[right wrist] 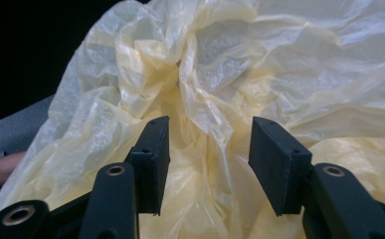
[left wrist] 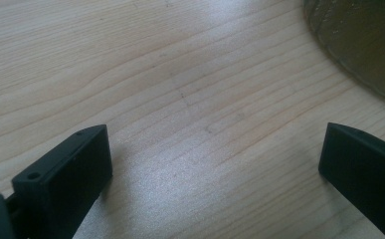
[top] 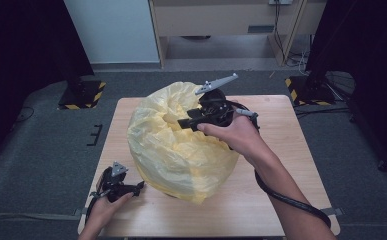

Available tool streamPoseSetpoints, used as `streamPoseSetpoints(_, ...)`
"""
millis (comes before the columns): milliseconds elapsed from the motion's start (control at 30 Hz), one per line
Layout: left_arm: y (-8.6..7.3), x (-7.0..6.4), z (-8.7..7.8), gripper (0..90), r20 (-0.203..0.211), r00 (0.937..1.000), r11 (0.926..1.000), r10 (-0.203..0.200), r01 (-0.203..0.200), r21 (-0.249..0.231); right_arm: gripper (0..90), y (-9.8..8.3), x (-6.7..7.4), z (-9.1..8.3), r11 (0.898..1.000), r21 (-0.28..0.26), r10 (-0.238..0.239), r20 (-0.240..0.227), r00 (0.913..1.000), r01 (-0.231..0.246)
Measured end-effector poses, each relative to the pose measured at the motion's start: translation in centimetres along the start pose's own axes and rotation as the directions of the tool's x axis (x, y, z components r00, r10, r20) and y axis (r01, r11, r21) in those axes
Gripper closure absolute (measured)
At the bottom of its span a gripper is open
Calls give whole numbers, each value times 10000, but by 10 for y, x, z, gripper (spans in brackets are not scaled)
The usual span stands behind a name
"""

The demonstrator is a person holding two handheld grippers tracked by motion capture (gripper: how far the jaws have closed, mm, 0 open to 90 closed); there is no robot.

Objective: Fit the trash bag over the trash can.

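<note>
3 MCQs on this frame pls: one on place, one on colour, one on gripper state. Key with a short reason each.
1. Where does the left gripper sit?
A. near the table's front left corner
B. on top of the bag
C. on the floor

2. What colour is the plastic bag?
A. blue
B. pale yellow
C. black

3. How do the right gripper's jaws stand?
A. clamped on a table edge
B. apart, with a fold of bag between them, not pinched
C. fully shut on nothing

Key:
1 A: the high view shows it low on the wooden table, beside the bag.
2 B: yellow in the high and right gripper views.
3 B: a gap shows on both sides of the fold.
</note>
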State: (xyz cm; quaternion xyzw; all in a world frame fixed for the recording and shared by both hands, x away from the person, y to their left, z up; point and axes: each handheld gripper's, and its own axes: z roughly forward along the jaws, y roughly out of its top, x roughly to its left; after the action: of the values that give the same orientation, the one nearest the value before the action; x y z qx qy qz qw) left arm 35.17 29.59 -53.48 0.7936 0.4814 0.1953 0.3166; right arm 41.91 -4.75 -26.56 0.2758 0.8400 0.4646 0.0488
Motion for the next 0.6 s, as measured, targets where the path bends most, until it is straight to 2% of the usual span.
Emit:
streamPoseSetpoints(300,0,0,0,0,-2,10000,10000,2,-2,-1,498,-4,-7,-35,9984,-549,133,287,9995,-117)
streamPoseSetpoints(500,0,0,0,0,-4,10000,10000,-26,26,-6,542,-25,-24,-66,9961,-788,442,676,9967,-389)
streamPoseSetpoints(600,0,-1,0,0,-18,10000,10000,-37,37,-1,579,-40,-32,-81,9924,-1036,752,804,9939,-667)
